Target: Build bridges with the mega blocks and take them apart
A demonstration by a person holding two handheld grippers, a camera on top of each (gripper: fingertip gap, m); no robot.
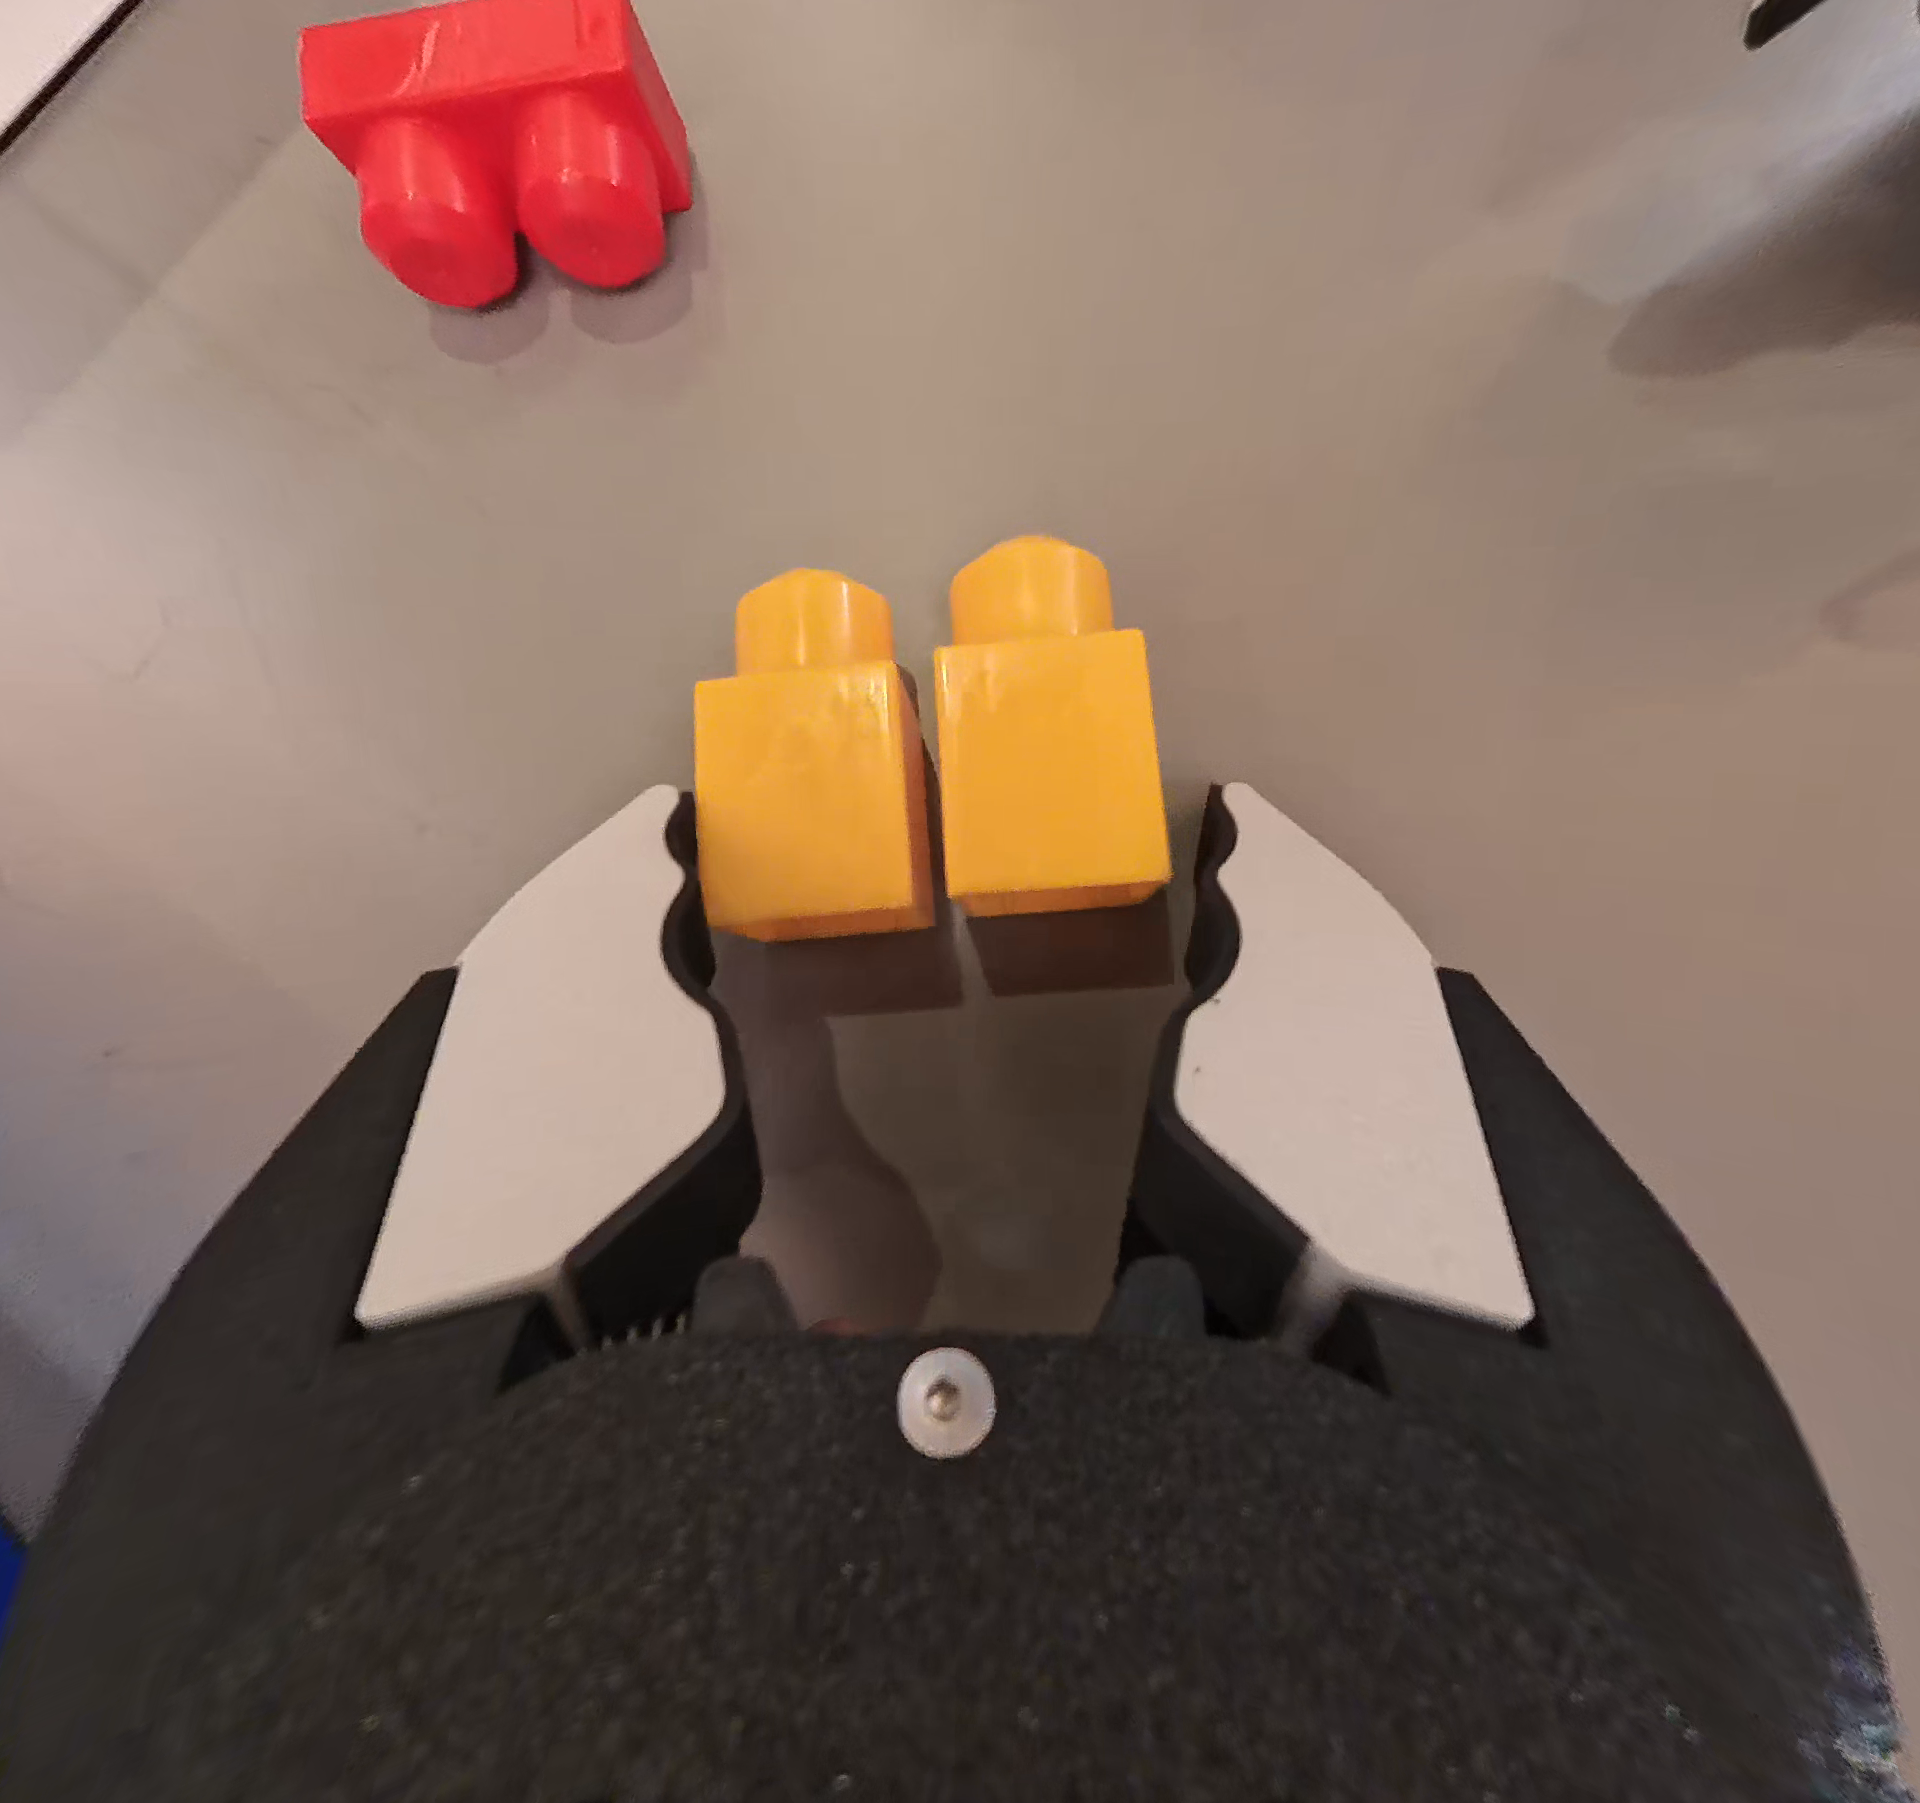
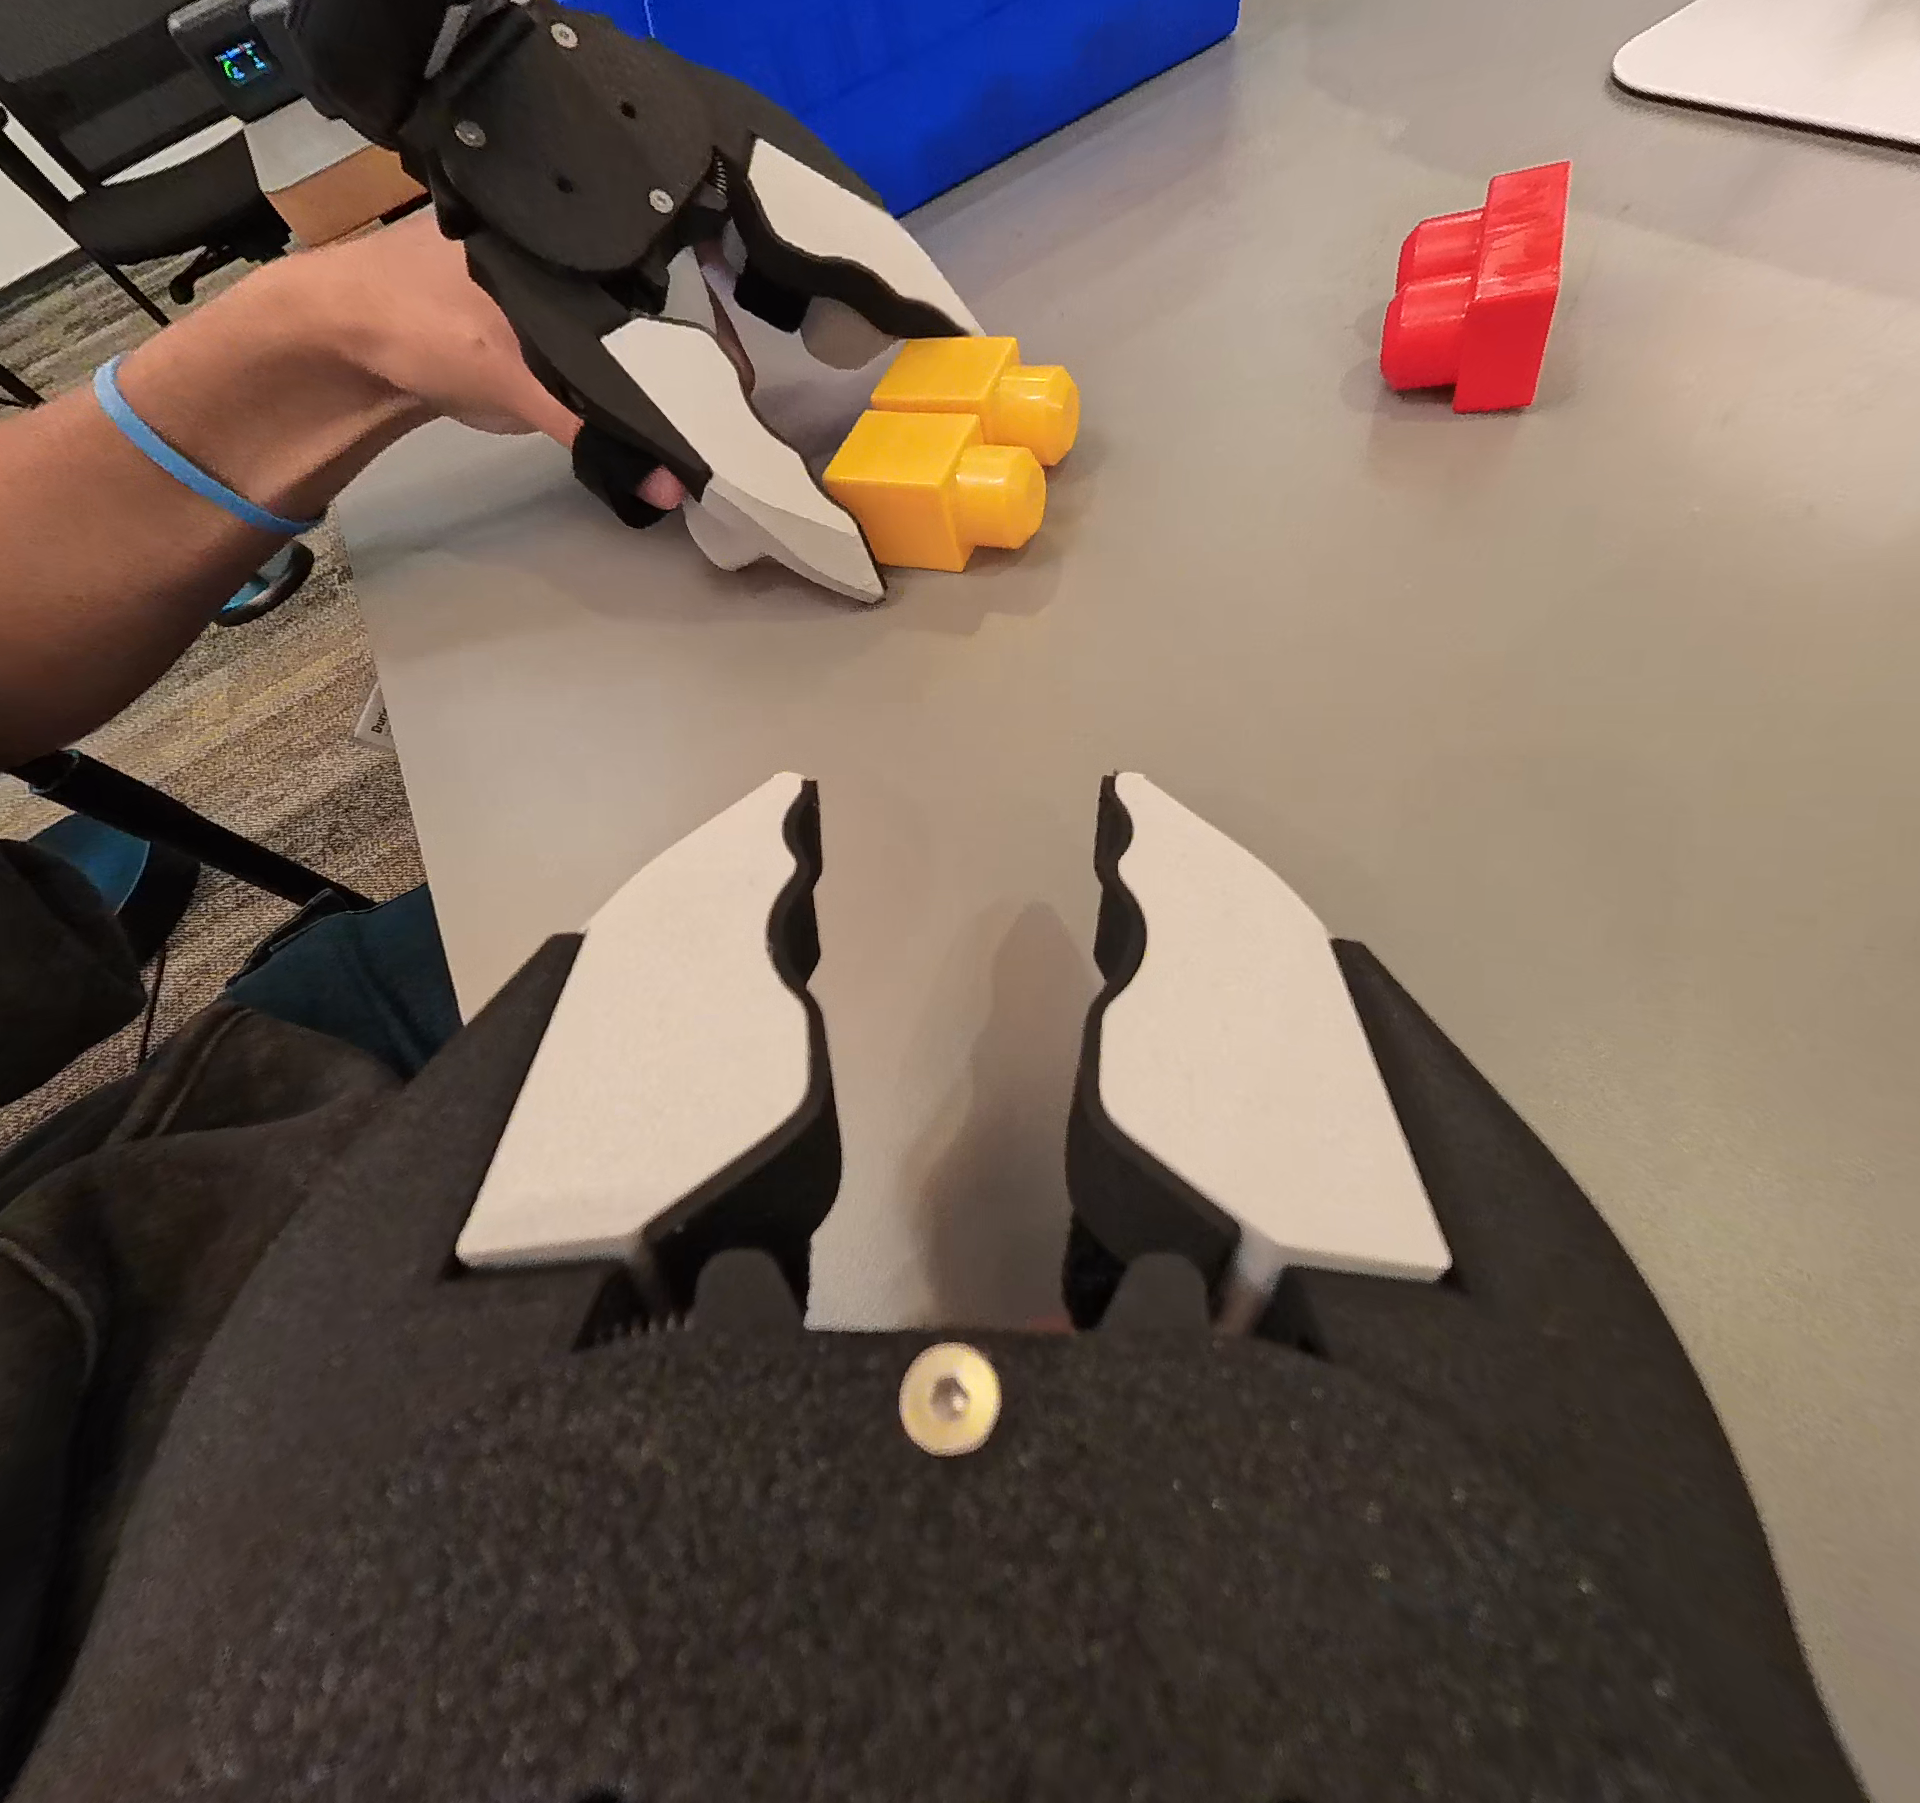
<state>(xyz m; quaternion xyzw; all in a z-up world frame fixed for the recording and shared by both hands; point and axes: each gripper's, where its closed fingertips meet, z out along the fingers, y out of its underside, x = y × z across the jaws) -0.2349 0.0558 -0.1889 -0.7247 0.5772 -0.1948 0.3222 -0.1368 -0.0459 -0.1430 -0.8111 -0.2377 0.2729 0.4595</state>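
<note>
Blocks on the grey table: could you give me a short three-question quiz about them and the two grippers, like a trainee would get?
1. True or false: the two yellow blocks lie on their sides, side by side.
2. Which gripper has the yellow blocks between its fingers? A) left gripper B) right gripper C) neither
3. Fill in: the red block has ___ studs.

Key:
1. True; their studs point sideways along the table.
2. A; its open fingers flank the pair, while the right gripper is open over bare table.
3. Two.
</note>
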